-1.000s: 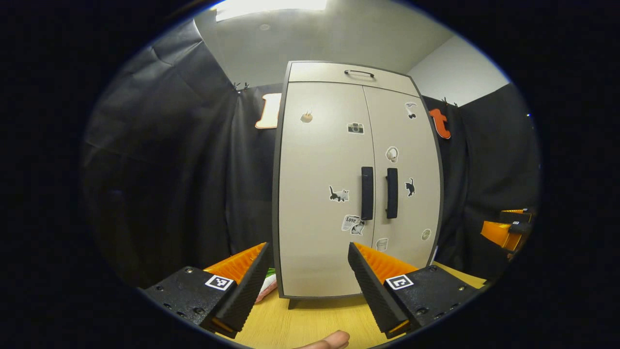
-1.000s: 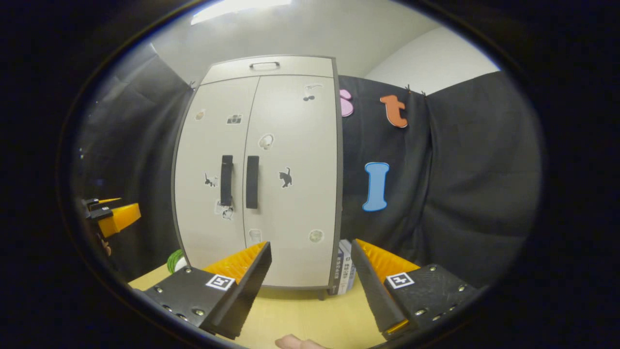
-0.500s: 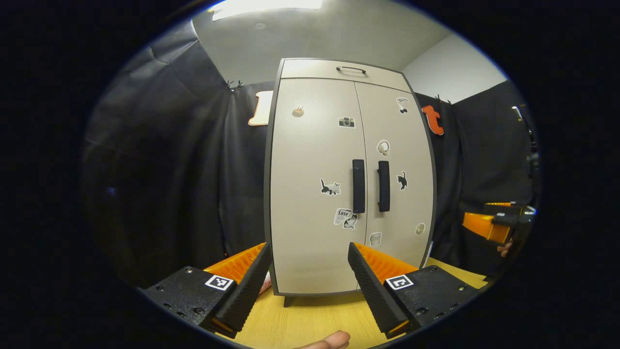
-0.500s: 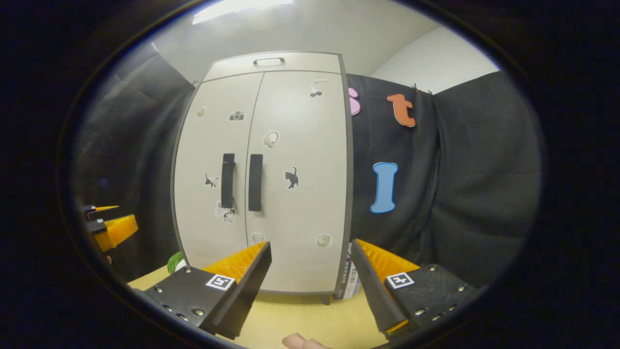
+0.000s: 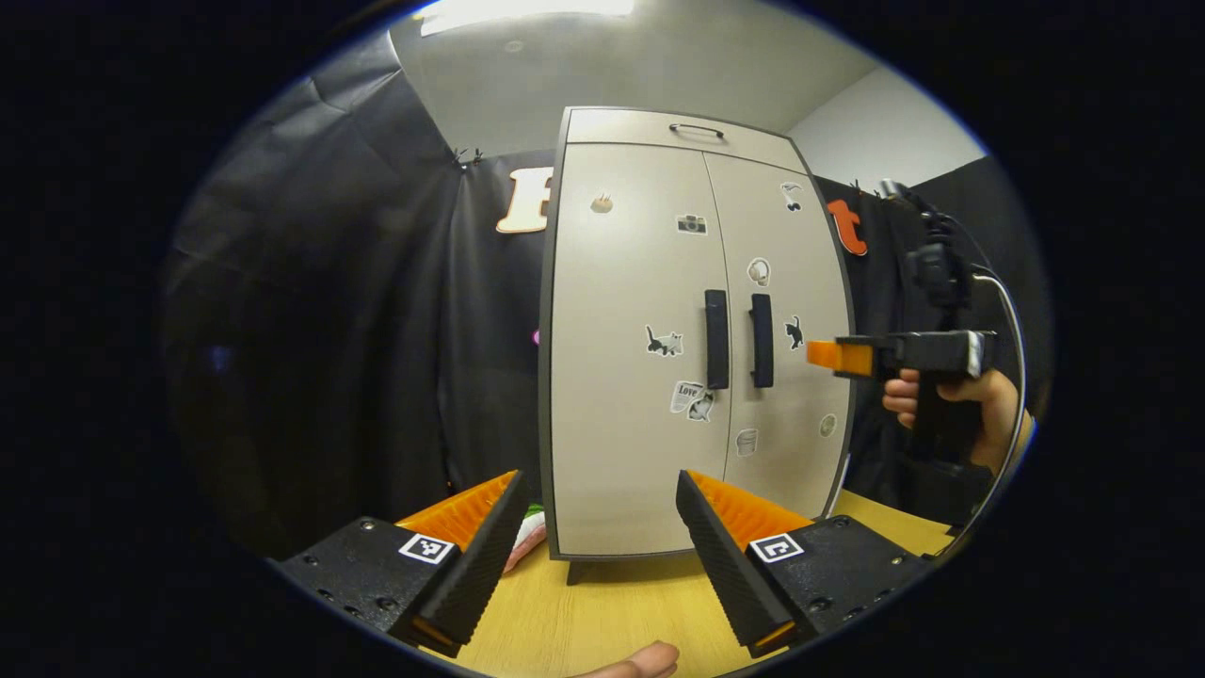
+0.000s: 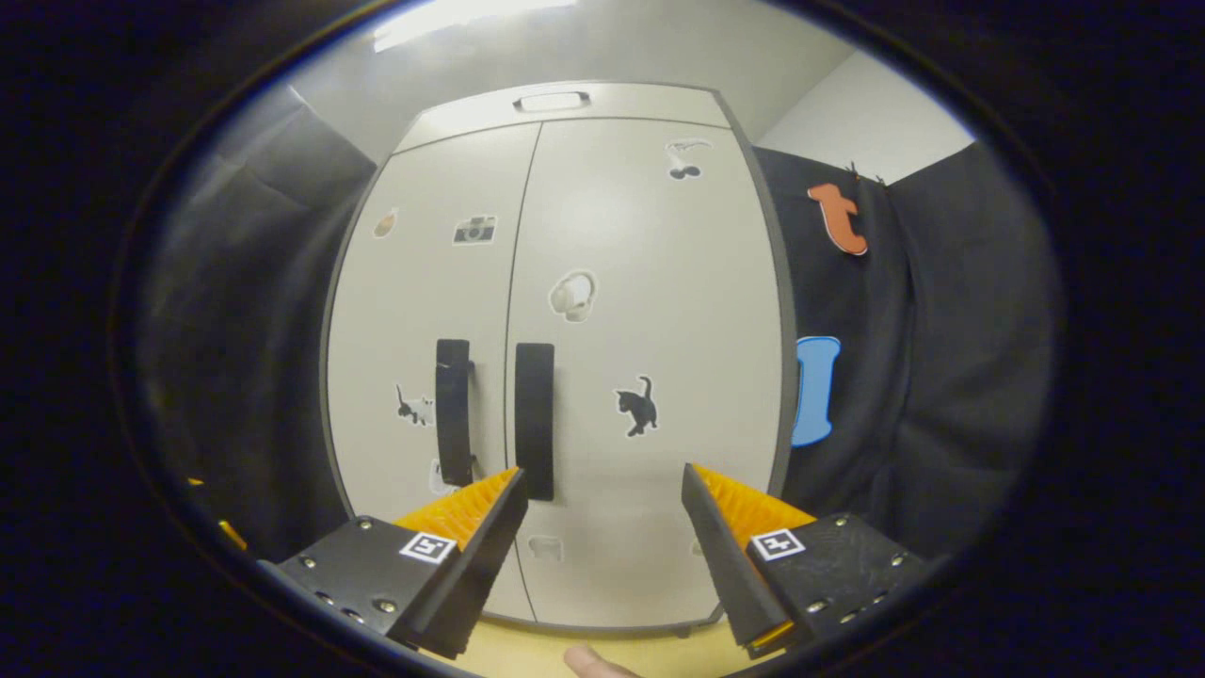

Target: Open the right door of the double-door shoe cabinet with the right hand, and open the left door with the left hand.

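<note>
A beige double-door shoe cabinet (image 5: 621, 377) (image 6: 602, 311) with stickers stands on a wooden table, both doors shut. Two black vertical handles sit side by side at the middle seam: the left door handle (image 5: 716, 339) (image 6: 453, 411) and the right door handle (image 5: 762, 340) (image 6: 534, 419). My left gripper (image 5: 599, 537) is open, low in front of the left door and well back from it. My right gripper (image 6: 602, 532) is open, close to the right door, a little below and right of its handle. In the left gripper view the right gripper (image 5: 838, 357) is held level by a hand, just right of the handles.
The wooden table (image 5: 602, 621) runs under the cabinet. A pink-and-green object (image 5: 527, 537) lies beside the cabinet's left foot. Black cloth (image 5: 329, 330) walls the booth on both sides. A small drawer handle (image 5: 697, 130) sits on the cabinet's top panel.
My right gripper has risen and moved closer to the right door, so the cabinet looks much larger in its view. The left gripper has only shifted slightly.
</note>
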